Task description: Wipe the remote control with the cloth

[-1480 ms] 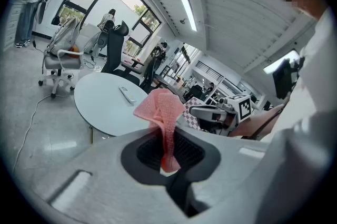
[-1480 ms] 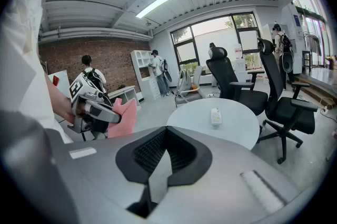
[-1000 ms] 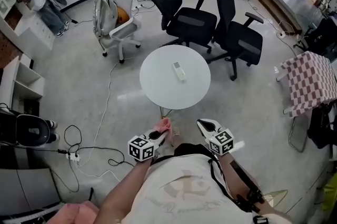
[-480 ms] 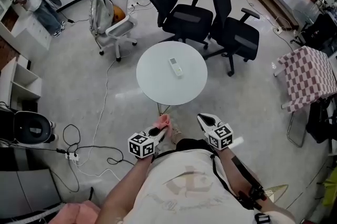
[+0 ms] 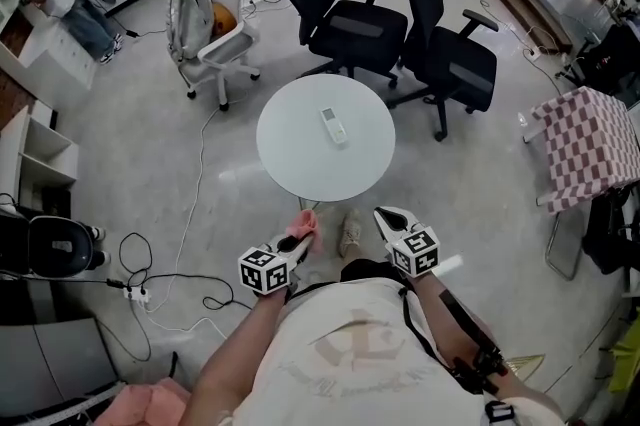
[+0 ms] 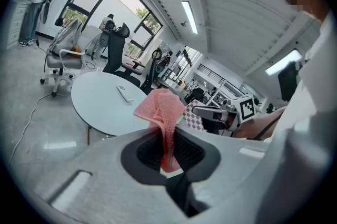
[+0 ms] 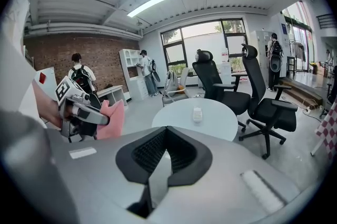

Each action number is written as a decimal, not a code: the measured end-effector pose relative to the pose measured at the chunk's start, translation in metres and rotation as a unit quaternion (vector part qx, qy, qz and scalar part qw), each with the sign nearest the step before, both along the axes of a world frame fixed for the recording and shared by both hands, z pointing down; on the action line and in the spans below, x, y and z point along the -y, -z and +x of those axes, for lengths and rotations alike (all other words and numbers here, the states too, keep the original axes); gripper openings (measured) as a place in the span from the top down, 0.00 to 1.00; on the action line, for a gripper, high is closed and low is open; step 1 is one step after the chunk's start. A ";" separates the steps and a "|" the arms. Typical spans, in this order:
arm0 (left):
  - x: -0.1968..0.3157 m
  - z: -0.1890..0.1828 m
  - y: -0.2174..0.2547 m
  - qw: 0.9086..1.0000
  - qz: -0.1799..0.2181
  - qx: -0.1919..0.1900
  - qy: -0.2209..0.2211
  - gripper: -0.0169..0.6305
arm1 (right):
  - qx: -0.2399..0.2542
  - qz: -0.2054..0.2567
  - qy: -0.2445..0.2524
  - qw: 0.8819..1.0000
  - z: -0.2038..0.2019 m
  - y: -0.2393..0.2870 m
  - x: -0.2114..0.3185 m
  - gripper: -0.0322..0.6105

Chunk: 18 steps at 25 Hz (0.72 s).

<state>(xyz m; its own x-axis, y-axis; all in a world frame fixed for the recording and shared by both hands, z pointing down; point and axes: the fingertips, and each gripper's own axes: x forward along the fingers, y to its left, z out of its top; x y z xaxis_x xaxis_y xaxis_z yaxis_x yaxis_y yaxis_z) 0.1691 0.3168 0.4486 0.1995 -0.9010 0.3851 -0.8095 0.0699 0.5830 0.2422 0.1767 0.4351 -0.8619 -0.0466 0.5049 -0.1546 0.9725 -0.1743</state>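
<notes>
The pink cloth (image 6: 160,112) has a waffle-like, bumpy weave. It stands up in a soft crumpled fold from the left gripper (image 6: 168,150), whose ribbed black jaws pinch its lower end. The right gripper (image 7: 164,157) has the same ribbed pads in a smooth grey shell, and its jaws are pressed together with nothing between them.

The small white rectangular remote control (image 5: 332,126) lies flat near the middle of the round white desk (image 5: 290,154), a smooth matte disc on a thin leg. Both grippers are held short of the desk's near edge, well apart from the remote.

The floor (image 5: 150,164) is polished grey concrete with a dull sheen, and thin cables (image 5: 160,284) loop across it. Two black mesh-backed office chairs (image 5: 345,24) stand beyond the desk, with a white swivel chair (image 5: 220,24) to their left. A red-and-white checked cover (image 5: 590,149) drapes a stand at the right.

The head view alone gives this layout from above. Only the right gripper view shows a red brick wall (image 7: 68,54) and tall windows. The left gripper view shows ribbed white ceiling panels with strip lights.
</notes>
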 end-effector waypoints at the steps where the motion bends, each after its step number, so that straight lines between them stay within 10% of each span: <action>1: 0.003 -0.004 -0.003 1.000 -0.003 -0.002 0.005 0.94 | -0.002 0.000 0.004 1.000 -0.003 -0.002 0.003 0.94; 18: 0.119 -0.095 -0.026 0.999 -0.048 0.003 0.014 0.94 | -0.053 -0.016 0.055 0.997 -0.114 -0.047 0.121 0.94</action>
